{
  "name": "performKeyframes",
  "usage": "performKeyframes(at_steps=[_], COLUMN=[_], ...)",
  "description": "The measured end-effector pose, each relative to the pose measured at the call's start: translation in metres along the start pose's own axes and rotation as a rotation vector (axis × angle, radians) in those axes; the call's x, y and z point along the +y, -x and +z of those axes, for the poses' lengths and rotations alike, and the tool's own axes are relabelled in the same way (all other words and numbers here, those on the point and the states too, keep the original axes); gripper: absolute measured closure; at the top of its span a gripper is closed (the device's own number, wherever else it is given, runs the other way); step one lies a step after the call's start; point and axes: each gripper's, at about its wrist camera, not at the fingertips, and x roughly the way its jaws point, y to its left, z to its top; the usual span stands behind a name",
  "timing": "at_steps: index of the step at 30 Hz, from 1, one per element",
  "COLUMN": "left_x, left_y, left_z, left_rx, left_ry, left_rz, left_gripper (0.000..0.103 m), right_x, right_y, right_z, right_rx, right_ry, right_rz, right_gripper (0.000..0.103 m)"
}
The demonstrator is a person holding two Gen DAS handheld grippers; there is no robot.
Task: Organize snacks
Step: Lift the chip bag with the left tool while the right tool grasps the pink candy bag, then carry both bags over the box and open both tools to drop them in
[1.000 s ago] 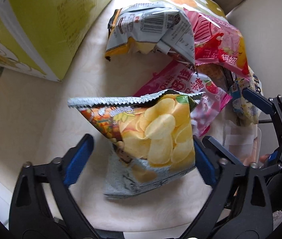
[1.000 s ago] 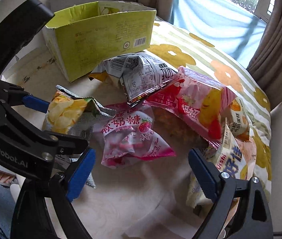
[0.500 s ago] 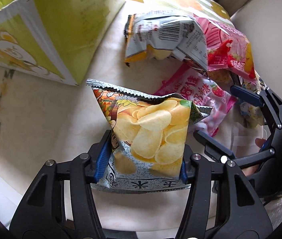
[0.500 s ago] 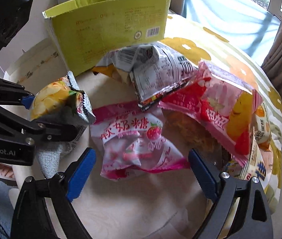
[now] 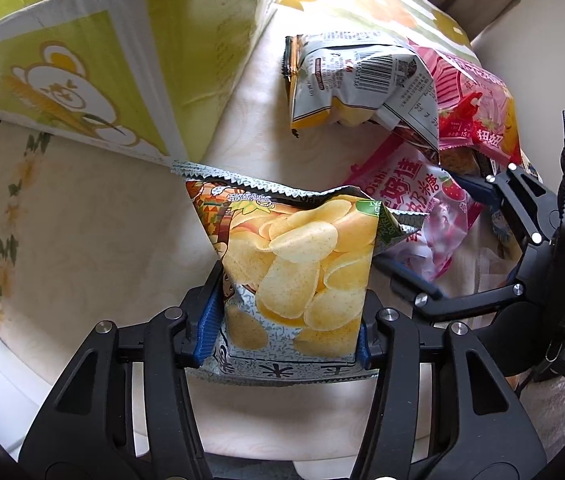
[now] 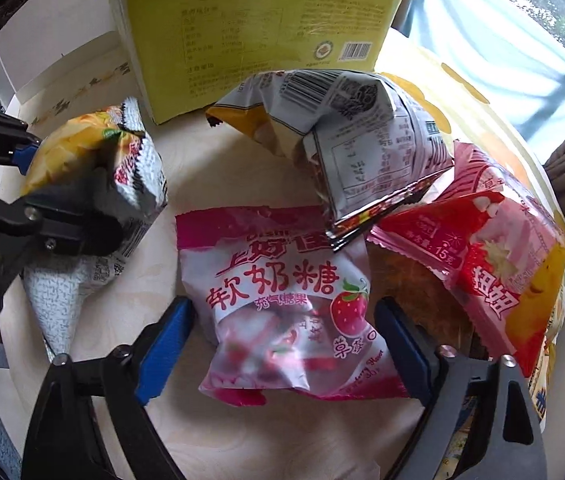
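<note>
Chip bag: the potato chip bag (image 5: 298, 276) stands upright, its lower half squeezed between the blue pads of the left gripper (image 5: 286, 328); its crimped top edge leans toward the yellow-green carton (image 5: 130, 60), near it but not touching; whether its bottom rests on the table or hangs just above it I cannot tell.
Left gripper: clenched on the chip bag from both sides, the foil creased where the pads bite; gripping low probably keeps the puffed upper part from being crushed.
Right gripper: the right gripper (image 6: 282, 344) is spread wide, one blue finger (image 6: 162, 352) on each side of the pink strawberry candy bag (image 6: 290, 304); nothing is pinched yet; I judge it is lined up to take that bag next.
Candy bag: lies flat on the pale tabletop (image 6: 186, 168), its top corner tucked under the grey barcode snack bag (image 6: 354, 128).
Pile: a red and pink snack bag (image 6: 494, 264) sits just right of the candy bag, partly under the grey one; something brown and crumbly shows between them, too hidden to name.
Carton: open-topped, standing behind the pile; likely the place the snacks are meant to go, which would explain the chip bag pointing that way.
Left view only: the bear drawing on the carton's end; the chip picture on the bag's front.
Right view only: the carton's long printed side with its barcode; the chip bag's silvery side; the window beyond.
</note>
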Motion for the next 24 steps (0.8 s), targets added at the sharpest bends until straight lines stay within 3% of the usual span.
performKeyframes(at_steps=[2,10,16,24], left_x=[0.004,0.006,0.002,-0.003], left_y=[0.002,0.006,0.030,0.097], left_z=[-0.002,-0.008,-0.012,-0.009], left_rx=[0.000,-0.005,-0.039,-0.162], left_ry=[0.003,0.004,-0.001,-0.024], left_rz=[0.000,0.012,0.012,0.014], left_gripper=[0.055,0.055,0.056,0.056], right_x=[-0.001,0.013,0.017,0.015], right_y=[0.001,0.015,0.034,0.096], right_z=[0.000,-0.014,-0.028,-0.029], right_rx=[0.000,-0.011,-0.003,-0.063], right_ry=[-0.005,-0.027,-0.103,-0.158], right_rz=[0.011,0.010,0.030,0.008], right_gripper=[0.033,0.044,0.046,0.047])
